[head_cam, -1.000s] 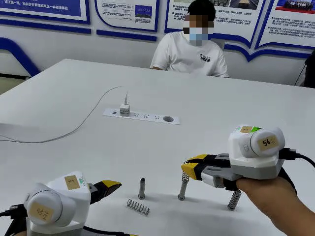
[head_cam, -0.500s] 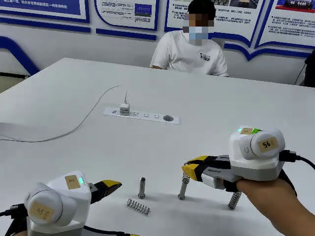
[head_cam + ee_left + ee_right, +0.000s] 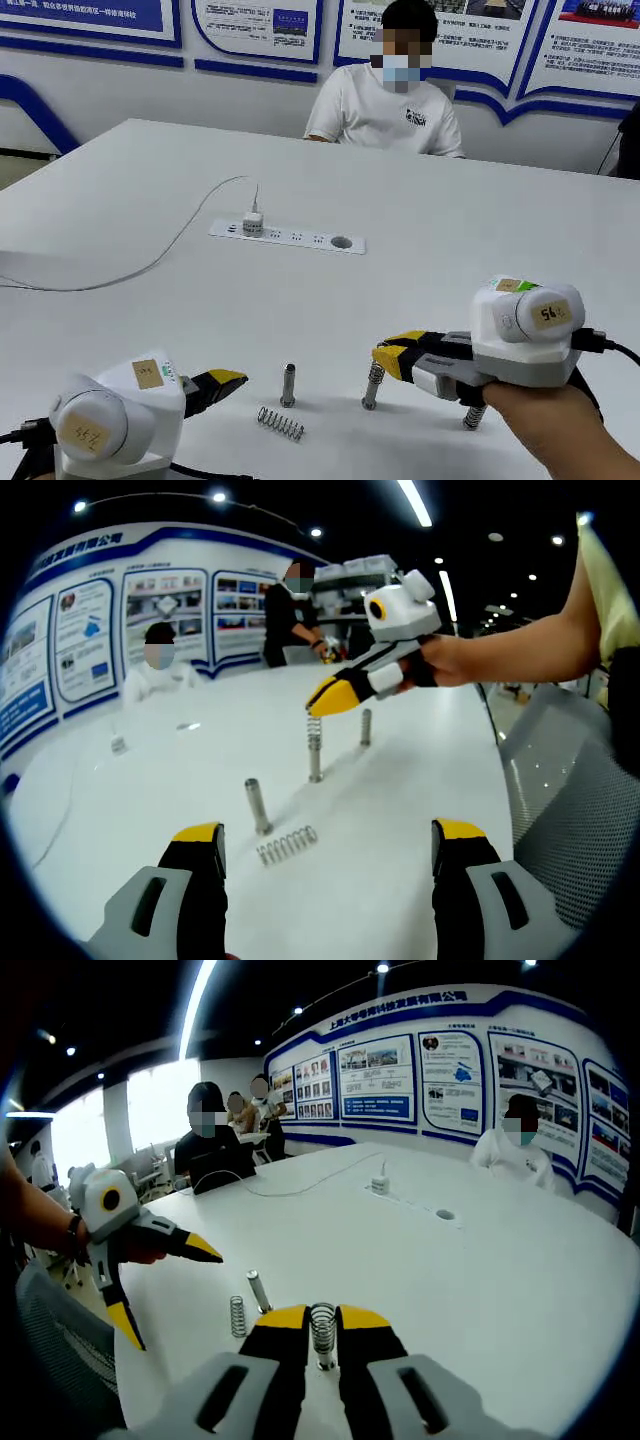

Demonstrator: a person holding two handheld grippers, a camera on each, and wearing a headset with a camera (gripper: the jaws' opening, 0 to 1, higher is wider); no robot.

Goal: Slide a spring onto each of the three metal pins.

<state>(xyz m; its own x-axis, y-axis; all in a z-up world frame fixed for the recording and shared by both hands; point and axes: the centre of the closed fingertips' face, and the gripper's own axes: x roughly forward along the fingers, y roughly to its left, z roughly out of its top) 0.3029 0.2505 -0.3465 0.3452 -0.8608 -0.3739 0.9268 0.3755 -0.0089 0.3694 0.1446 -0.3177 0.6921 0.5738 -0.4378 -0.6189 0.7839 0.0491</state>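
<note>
Head view: on the white table [image 3: 450, 230], one pin of three looks finished. Right tool [image 3: 385, 357], lower right, is clenched around a spring [image 3: 376, 373] partway down the middle pin [image 3: 369, 398]. Left tool [image 3: 327, 831], lower left, gapes wide and holds nothing. Rightmost pin [image 3: 469, 421] already carries its spring. Left pin [image 3: 288, 384] stands bare, with a loose spring [image 3: 280, 421] lying just beside it.

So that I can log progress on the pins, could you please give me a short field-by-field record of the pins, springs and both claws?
left pin: upright, bare
middle pin: upright, gripped spring around its upper part
right pin: upright, seated spring on it
loose spring: lying on the table beside the left pin
right claw: shut on gripped spring
left claw: open, empty, facing the loose spring
</note>
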